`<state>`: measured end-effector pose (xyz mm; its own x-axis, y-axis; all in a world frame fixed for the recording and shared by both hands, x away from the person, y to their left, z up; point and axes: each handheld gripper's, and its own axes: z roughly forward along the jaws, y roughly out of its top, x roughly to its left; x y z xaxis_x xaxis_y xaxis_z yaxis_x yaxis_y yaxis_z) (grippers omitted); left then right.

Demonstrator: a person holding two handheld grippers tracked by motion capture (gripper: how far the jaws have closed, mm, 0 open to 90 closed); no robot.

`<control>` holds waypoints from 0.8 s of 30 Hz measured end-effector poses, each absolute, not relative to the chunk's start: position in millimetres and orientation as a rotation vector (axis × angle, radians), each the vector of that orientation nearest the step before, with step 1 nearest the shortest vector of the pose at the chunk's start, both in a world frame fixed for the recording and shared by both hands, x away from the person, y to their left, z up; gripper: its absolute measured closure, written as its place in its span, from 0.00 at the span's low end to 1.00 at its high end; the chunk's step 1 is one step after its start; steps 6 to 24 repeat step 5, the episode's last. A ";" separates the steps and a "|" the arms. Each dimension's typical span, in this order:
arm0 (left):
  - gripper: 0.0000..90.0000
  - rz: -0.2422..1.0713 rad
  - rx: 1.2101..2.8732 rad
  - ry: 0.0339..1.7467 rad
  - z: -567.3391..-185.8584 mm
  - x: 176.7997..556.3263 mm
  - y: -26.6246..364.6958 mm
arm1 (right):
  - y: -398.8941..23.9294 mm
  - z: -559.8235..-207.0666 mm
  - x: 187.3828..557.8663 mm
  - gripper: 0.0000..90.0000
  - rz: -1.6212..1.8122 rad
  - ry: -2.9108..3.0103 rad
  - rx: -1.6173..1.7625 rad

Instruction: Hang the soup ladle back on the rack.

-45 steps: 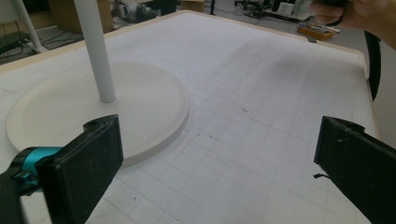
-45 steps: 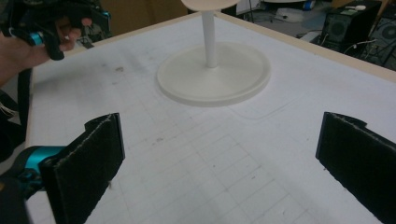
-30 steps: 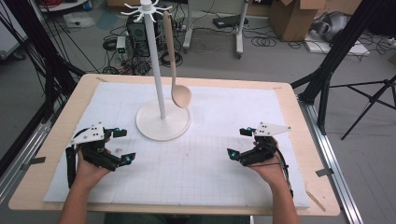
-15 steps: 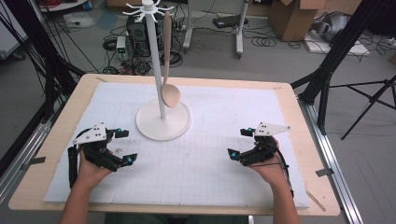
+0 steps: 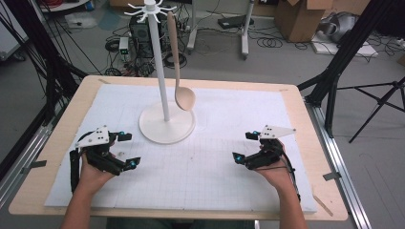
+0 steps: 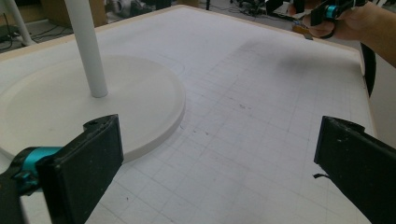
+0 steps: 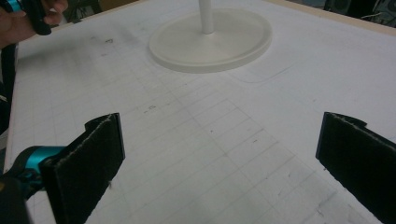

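Observation:
A white stand (image 5: 166, 125) with a round base and a tall pole rises at the middle back of the white grid mat (image 5: 210, 167). From a hook at its top hangs a wooden spoon (image 5: 183, 95), bowl down, just above the base. My left gripper (image 5: 128, 149) rests open at the front left, jaws wide, nothing between them; the stand base (image 6: 70, 102) lies just ahead of it. At the front right my right gripper (image 5: 245, 146) is open and empty too, with the base (image 7: 210, 39) farther off.
The mat covers a wooden table (image 5: 315, 143) with bare edges. Black tripod legs (image 5: 334, 81) stand off the right side, and cables and boxes lie on the floor behind.
The hanging spoon has swung: its bowl moved left toward the pole and then back to the right. Both grippers have stayed in place.

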<state>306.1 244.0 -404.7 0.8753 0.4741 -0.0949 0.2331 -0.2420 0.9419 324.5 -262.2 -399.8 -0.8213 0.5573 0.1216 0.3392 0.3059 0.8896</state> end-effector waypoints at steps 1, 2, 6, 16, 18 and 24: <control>0.02 0.244 1.831 0.530 -404.8 306.2 243.8 | -262.6 -399.7 324.2 0.00 1.533 2.366 0.832; 0.02 0.243 1.831 0.530 -404.8 306.2 243.5 | -262.8 -399.7 324.2 0.00 1.537 2.364 0.832; 0.02 0.243 1.834 0.530 -404.9 306.3 243.4 | -263.4 -399.8 324.2 0.00 1.535 2.365 0.837; 0.02 0.243 1.834 0.530 -404.9 306.3 243.4 | -263.4 -399.8 324.2 0.00 1.535 2.365 0.837; 0.02 0.243 1.834 0.530 -404.9 306.3 243.4 | -263.4 -399.8 324.2 0.00 1.535 2.365 0.837; 0.02 0.243 1.834 0.530 -404.9 306.3 243.4 | -263.4 -399.8 324.2 0.00 1.535 2.365 0.837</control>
